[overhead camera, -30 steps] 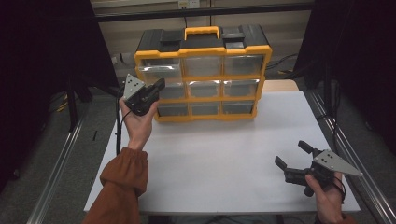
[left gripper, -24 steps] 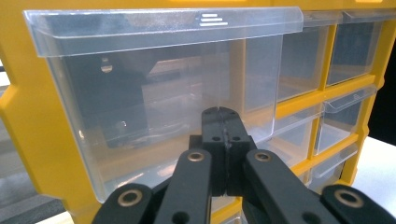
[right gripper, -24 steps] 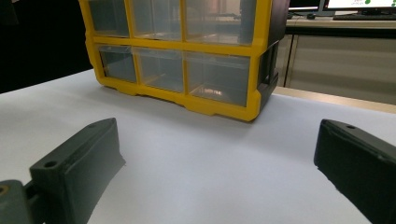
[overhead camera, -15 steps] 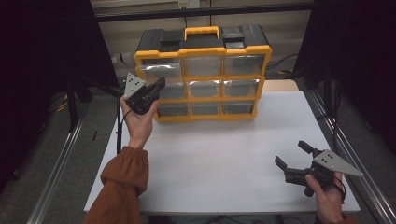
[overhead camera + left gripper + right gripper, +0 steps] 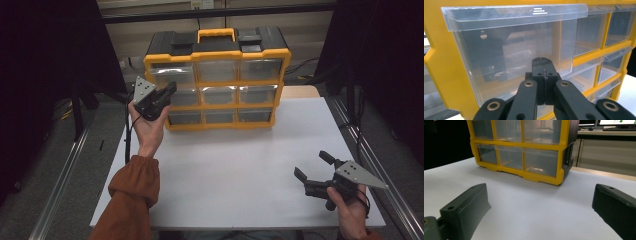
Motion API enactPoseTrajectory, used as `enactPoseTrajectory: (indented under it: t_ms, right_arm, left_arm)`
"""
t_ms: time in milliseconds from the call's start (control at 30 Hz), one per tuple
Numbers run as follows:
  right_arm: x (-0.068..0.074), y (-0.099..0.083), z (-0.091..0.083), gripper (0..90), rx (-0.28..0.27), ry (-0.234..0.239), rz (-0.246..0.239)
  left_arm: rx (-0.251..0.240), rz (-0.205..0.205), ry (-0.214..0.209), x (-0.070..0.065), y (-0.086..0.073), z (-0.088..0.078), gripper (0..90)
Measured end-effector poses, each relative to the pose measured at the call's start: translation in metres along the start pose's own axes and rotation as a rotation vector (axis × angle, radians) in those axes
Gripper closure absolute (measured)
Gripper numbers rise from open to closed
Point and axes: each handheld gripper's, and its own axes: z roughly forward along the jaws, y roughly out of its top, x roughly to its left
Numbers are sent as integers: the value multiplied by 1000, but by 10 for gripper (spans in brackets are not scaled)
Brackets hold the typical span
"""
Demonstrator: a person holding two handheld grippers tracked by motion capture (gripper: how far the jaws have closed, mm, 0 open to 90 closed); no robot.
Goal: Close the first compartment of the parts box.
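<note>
L gripper [image 5: 169, 92] was raised off the bench [image 5: 230, 165], jaws shut tight together w/ nothing between them, tips just in front of the yellow drawer organiser [image 5: 217, 80]. In left gripper view the closed tips [image 5: 543, 62] sat right at the clear front of the top-left drawer [image 5: 511, 52], below its pull lip; touching or a hair apart, couldn't tell. More clear drawers ran off to the right of the gripper in that view, yellow frame between them. Left hand [image 5: 147, 125] came up from below the gripper, rust-orange sleeve [image 5: 132, 195] behind it. R gripper [image 5: 312, 172] was low over the bench near its front right corner, well apart from the organiser, jaws spread wide and holding nothing; right hand [image 5: 350, 210] was wrapped round its body, grey three-cornered plate on top. In right gripper view both jaws flanked bare white bench, w/ the organiser's lower drawer rows ahead and to the left of the gripper, its black side panel facing right. Organiser stood upright at the far side of the bench, black top w/ yellow carry handle [image 5: 216, 34], all drawers pushed in.
</note>
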Motion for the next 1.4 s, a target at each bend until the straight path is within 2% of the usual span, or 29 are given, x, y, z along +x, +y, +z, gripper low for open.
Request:
enactPoseTrajectory:
  t_ms: [867,1100,1200,1233,1400]
  right_arm:
    - [0,0,0,5,3,5,1]
    - [0,0,0,5,3,10,-5]
    - [0,0,0,5,3,4,-3]
    - [0,0,-1,5,4,9,-4]
    - [0,0,0,5,3,3,-1]
  left_arm:
    - [-2,11,15,5,-2,12,900]
    - [-3,2,25,5,-2,15,900]
    - [0,15,24,7,-1,16,900]
    - [-7,0,25,7,-1,18,900]
    - [-7,-6,33,7,-1,21,900]
